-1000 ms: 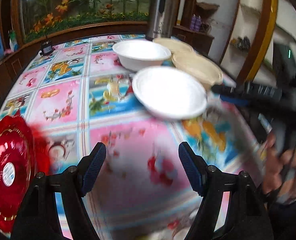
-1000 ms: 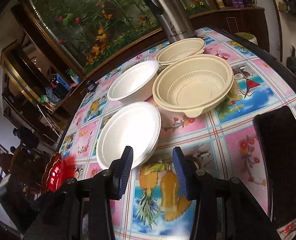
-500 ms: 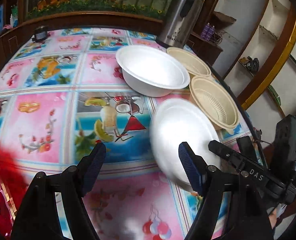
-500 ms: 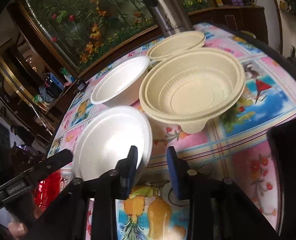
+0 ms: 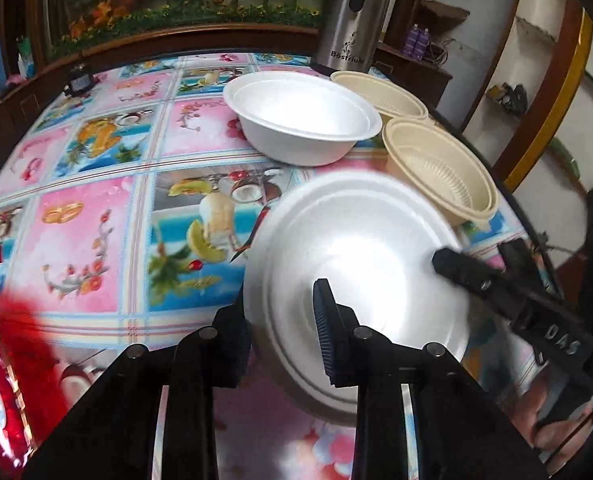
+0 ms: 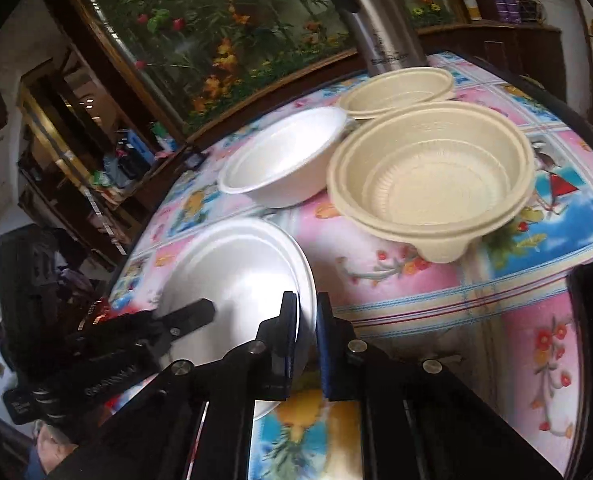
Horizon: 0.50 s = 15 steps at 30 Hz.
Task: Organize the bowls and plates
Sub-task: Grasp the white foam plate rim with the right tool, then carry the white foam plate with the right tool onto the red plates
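A white foam plate point(image 5: 356, 248) is tilted up off the table and also shows in the right wrist view point(image 6: 240, 268). My right gripper point(image 6: 306, 320) is shut on its right rim. My left gripper point(image 5: 284, 328) has its jaws on either side of the plate's near-left rim, one finger behind it and one in front; whether they press it is unclear. A white foam bowl point(image 5: 300, 116) stands behind. Two beige bowls point(image 6: 432, 176), point(image 6: 400, 90) stand at its right.
A steel thermos point(image 5: 352, 20) stands at the table's far edge. A red shiny plate point(image 5: 0, 380) lies at the near left. The flowered tablecloth point(image 5: 96, 184) covers the table. A dark object point(image 6: 592, 360) lies at the right edge.
My right gripper closed onto the white plate's rim and tilted it up. My left gripper moved right and narrowed around the plate's other edge.
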Each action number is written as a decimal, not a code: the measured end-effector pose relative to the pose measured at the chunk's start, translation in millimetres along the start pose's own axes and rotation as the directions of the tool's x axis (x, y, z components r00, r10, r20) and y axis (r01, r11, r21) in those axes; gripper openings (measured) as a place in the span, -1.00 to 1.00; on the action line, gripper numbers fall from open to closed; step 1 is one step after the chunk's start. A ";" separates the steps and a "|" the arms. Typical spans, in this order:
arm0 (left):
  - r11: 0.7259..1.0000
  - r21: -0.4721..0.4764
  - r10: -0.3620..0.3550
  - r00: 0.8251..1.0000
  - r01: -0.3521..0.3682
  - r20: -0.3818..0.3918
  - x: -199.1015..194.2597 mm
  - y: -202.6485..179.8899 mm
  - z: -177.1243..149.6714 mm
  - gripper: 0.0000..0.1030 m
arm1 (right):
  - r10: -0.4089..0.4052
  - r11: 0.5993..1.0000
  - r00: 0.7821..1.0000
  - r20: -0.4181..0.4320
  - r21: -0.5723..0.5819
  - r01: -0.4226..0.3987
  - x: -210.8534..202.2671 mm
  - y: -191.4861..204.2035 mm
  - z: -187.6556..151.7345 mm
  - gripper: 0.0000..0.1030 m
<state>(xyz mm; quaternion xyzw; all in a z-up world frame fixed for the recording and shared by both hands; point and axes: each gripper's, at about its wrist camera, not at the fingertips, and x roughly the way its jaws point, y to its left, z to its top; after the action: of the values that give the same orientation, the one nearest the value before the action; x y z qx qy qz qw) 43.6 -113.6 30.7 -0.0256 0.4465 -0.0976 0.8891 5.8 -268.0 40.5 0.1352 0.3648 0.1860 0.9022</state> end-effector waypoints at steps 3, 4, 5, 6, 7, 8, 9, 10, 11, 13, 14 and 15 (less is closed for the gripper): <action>1.000 -0.009 0.017 1.000 -0.017 0.002 -10.6 7.7 -8.1 -0.50 | 0.023 0.998 1.000 0.021 -0.061 -0.022 -4.4 13.0 -2.0 -0.82; 1.000 -0.015 0.021 1.000 -0.021 -0.001 -13.0 11.0 -10.4 -0.50 | 0.032 0.996 0.999 0.016 -0.079 -0.030 -4.0 16.7 -3.2 -0.82; 0.999 -0.023 0.027 1.000 -0.027 -0.005 -17.4 16.3 -14.6 -0.50 | 0.041 0.995 0.999 0.006 -0.096 -0.040 -2.9 20.8 -4.7 -0.82; 0.999 -0.030 0.030 1.000 -0.030 -0.007 -20.0 19.6 -17.4 -0.50 | 0.058 0.992 0.998 -0.009 -0.112 -0.058 -1.1 25.3 -6.8 -0.82; 0.999 -0.036 0.035 0.999 -0.035 -0.010 -23.3 23.4 -21.5 -0.50 | 0.071 0.990 0.997 -0.020 -0.122 -0.073 0.2 28.5 -9.4 -0.82; 0.998 -0.039 0.041 0.999 -0.041 -0.013 -26.0 25.9 -25.4 -0.50 | 0.086 0.987 0.996 -0.032 -0.135 -0.089 1.4 32.4 -11.6 -0.82; 0.998 -0.041 0.045 0.999 -0.046 -0.017 -27.4 27.4 -28.5 -0.50 | 0.096 0.984 0.995 -0.039 -0.147 -0.101 2.3 36.6 -12.8 -0.82; 0.998 -0.044 0.050 0.999 -0.051 -0.021 -28.8 28.8 -31.9 -0.50 | 0.101 0.981 0.994 -0.043 -0.164 -0.107 2.4 40.4 -14.8 -0.82; 0.997 -0.045 0.058 0.998 -0.059 -0.024 -30.7 30.7 -36.8 -0.50 | 0.102 0.977 0.994 -0.048 -0.184 -0.109 2.3 44.5 -17.0 -0.82; 0.997 -0.048 0.066 0.997 -0.067 -0.027 -33.1 32.0 -42.8 -0.49 | 0.102 0.969 0.993 -0.052 -0.221 -0.111 2.1 53.3 -22.7 -0.80; 0.996 -0.052 0.066 0.997 -0.068 -0.027 -34.9 33.5 -45.6 -0.49 | 0.106 0.965 0.993 -0.056 -0.233 -0.117 1.7 56.8 -25.8 -0.79; 0.996 -0.055 0.063 0.998 -0.064 -0.025 -36.9 34.9 -48.5 -0.49 | 0.105 0.964 0.993 -0.061 -0.238 -0.117 1.6 58.2 -28.3 -0.79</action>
<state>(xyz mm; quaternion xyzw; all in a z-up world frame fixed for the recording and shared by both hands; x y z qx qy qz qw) -11.4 -70.2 26.1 -0.0352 0.4597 -0.0570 0.8855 -27.0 -212.1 41.9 0.0403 0.3529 0.2825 0.8911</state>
